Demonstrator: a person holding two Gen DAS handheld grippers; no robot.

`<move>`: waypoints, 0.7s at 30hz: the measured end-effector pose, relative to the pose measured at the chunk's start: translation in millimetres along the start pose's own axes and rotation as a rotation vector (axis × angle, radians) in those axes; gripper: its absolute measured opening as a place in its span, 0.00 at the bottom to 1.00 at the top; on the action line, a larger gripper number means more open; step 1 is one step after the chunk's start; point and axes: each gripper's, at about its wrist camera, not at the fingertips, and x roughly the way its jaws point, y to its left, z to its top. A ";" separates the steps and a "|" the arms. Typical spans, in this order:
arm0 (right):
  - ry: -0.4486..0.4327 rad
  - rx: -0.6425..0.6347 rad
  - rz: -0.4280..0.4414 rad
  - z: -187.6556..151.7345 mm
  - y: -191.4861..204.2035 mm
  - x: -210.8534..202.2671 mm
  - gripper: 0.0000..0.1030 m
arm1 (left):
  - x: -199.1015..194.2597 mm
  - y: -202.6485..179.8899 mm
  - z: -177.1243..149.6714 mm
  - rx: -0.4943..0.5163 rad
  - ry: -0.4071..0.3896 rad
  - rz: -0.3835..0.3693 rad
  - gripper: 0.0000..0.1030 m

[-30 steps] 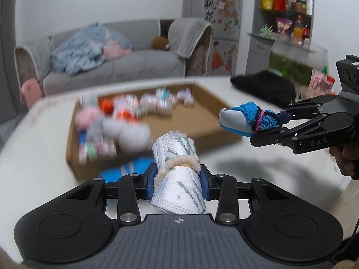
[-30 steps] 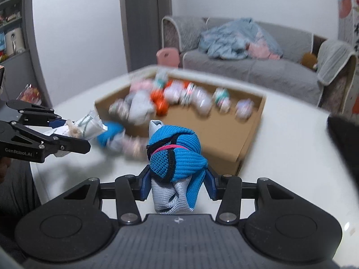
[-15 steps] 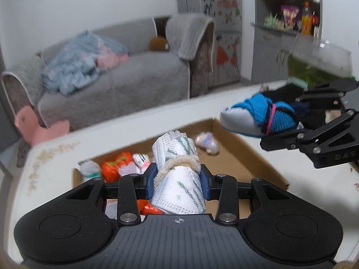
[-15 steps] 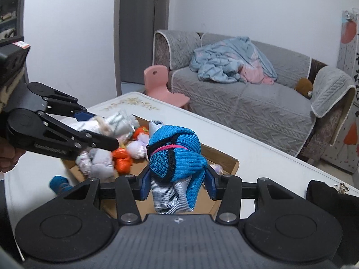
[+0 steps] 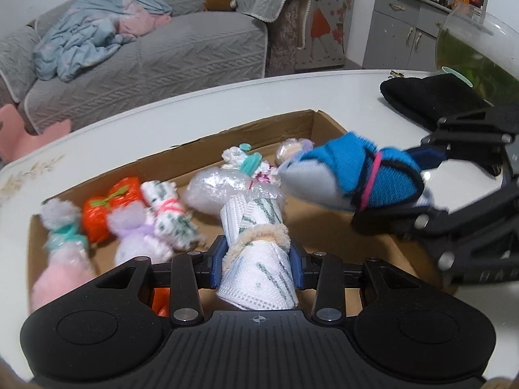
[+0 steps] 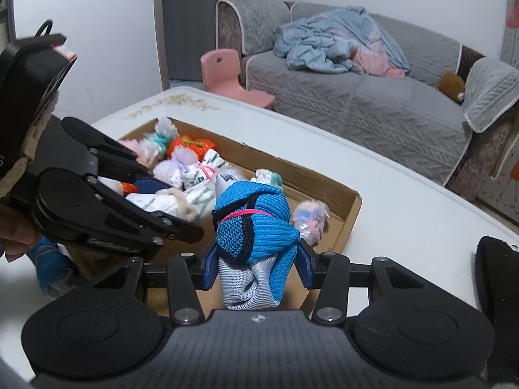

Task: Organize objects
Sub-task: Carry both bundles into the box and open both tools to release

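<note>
One cardboard box (image 5: 327, 123) on white table (image 5: 194, 103) (rolled sock bundles inside) | right gripper (image 6: 256, 261) clamps blue-grey sock roll (image 6: 256, 227) over box's right | left gripper (image 5: 256, 259) clamps white green-striped sock roll (image 5: 256, 253) over middle

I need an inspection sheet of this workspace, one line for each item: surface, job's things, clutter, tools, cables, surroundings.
Surface: white table, faint floral print at its far edge.
Job's things: cardboard box holding rolled sock bundles, among them an orange bundle; white green-striped sock roll and blue-grey sock roll are held over the box.
Clutter: black cloth and glass bowl on the table; another blue sock lies outside the box.
Tools: left tool shut on the white green-striped sock roll; right tool shut on the blue-grey sock roll.
Cables: nothing seen.
Surroundings: grey sofa with blue blanket, pink chair, grey cabinet.
</note>
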 end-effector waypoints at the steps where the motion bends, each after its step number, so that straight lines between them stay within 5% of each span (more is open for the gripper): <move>1: 0.007 -0.008 -0.010 0.2 -1.1 3.4 0.42 | 4.0 -1.0 2.4 0.006 0.001 0.004 0.44; 17: 0.091 -0.082 -0.024 0.6 -9.0 29.2 0.43 | 32.1 6.3 8.6 -0.010 0.025 0.000 0.45; 21: 0.128 -0.127 -0.025 7.4 -10.2 32.6 0.44 | 33.0 2.6 11.6 -0.016 0.037 -0.006 0.52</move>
